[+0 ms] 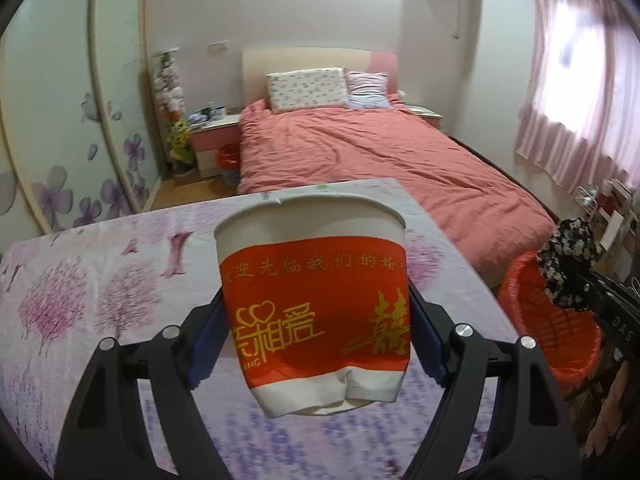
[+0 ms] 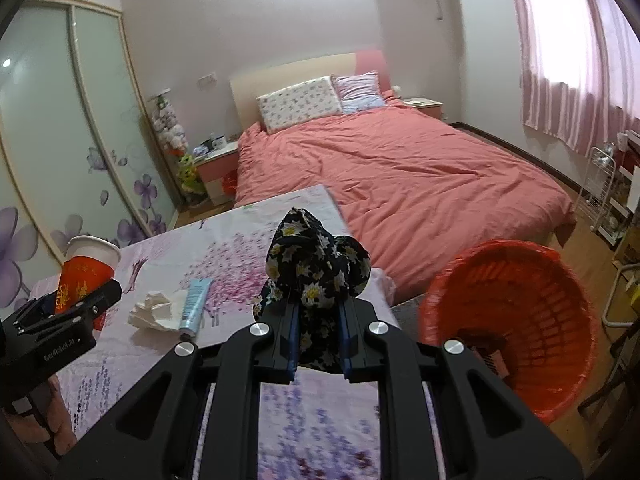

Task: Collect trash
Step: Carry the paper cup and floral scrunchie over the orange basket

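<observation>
Tongs (image 1: 318, 344) tilted downward, apparently clamping cup (image 1: 316, 304).

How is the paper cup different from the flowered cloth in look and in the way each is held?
The paper cup is stiff, red and white, dented at its base; the flowered cloth is soft, dark and bunched. The left gripper holds the cup with wide jaws; the right gripper pinches the cloth narrowly. Both are lifted above the table.

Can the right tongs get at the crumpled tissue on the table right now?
Probably not yet: the right tongs are shut on a floral cloth, so they're occupied. Otherwise the crumpled tissue lies uncovered beside the blue tube.
</observation>
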`<state>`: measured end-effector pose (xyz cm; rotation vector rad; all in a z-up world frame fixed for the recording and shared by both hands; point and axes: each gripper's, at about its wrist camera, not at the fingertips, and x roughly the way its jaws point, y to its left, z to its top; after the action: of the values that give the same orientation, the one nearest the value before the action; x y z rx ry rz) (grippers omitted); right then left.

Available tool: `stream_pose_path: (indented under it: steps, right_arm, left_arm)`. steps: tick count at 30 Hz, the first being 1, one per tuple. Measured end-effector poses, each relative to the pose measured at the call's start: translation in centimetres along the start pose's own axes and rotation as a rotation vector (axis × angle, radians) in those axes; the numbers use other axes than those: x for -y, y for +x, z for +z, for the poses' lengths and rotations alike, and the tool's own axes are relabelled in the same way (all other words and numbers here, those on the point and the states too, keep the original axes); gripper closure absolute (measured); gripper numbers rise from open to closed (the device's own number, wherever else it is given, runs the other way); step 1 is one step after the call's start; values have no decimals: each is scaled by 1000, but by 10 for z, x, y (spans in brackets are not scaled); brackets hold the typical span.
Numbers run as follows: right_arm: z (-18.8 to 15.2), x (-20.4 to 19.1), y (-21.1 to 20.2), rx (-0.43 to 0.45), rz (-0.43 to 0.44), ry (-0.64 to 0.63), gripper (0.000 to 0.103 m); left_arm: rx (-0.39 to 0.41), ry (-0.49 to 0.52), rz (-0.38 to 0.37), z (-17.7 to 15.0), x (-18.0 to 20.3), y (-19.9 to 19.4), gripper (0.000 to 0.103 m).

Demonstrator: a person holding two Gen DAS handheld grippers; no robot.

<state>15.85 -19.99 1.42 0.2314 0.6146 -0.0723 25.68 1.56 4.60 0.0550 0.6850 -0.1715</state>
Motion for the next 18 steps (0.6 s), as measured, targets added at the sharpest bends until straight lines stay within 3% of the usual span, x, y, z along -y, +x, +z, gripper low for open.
stream_pose_path:
  steps: [18]
  right_arm:
    - [-8,99,-19,28,-97,152,87]
  left_arm:
    - [-15,134,-210,-6,140,8,26]
